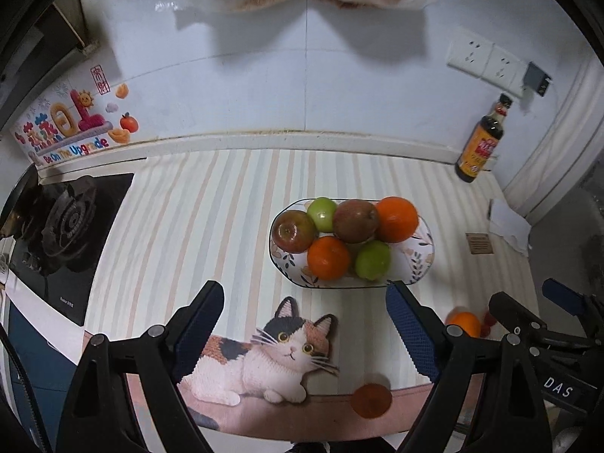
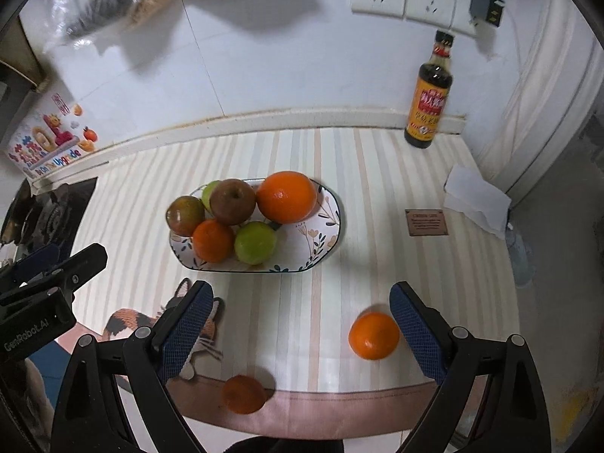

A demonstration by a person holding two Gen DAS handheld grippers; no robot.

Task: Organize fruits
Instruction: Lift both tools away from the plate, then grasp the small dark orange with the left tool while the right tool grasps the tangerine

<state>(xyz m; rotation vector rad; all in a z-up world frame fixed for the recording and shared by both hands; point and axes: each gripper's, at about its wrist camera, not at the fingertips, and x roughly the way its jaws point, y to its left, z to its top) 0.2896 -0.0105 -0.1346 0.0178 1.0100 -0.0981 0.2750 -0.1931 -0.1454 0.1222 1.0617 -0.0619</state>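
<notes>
Plate (image 2: 324,226) sits mid-surface on the striped mat (image 2: 377,173): oval, white, dark rim, floral print. Six fruits are piled on it, touching:
- big orange (image 2: 287,197) at the back right end, glossy, dimpled skin
- two red-brown apples, one (image 2: 233,201) in the centre, stem dimple up, the other (image 2: 185,215) at the left end
- small orange (image 2: 212,240) at the front
- green fruit (image 2: 255,242) front, just right of the small orange; a second green fruit (image 1: 322,213) at the back, mostly hidden in the right wrist view
- right third of the plate is bare

Loose fruit is off the plate, nearer the surface's front edge:
- orange (image 2: 373,335) on the mat, just beside the inner face of the right claw's right finger; contact unclear
- smaller, darker orange fruit (image 2: 244,393) on the mat's pink border, blurred
- something small and red (image 1: 489,319) beside the loose orange, partly hidden by the right claw

Left claw (image 1: 305,334): jaws wide, nothing between them, above the cat print (image 1: 279,355).
Right claw (image 2: 302,334): jaws wide, gripping nothing.

Dark sauce bottle (image 2: 428,98) stands upright at the back wall, well apart from the plate.
</notes>
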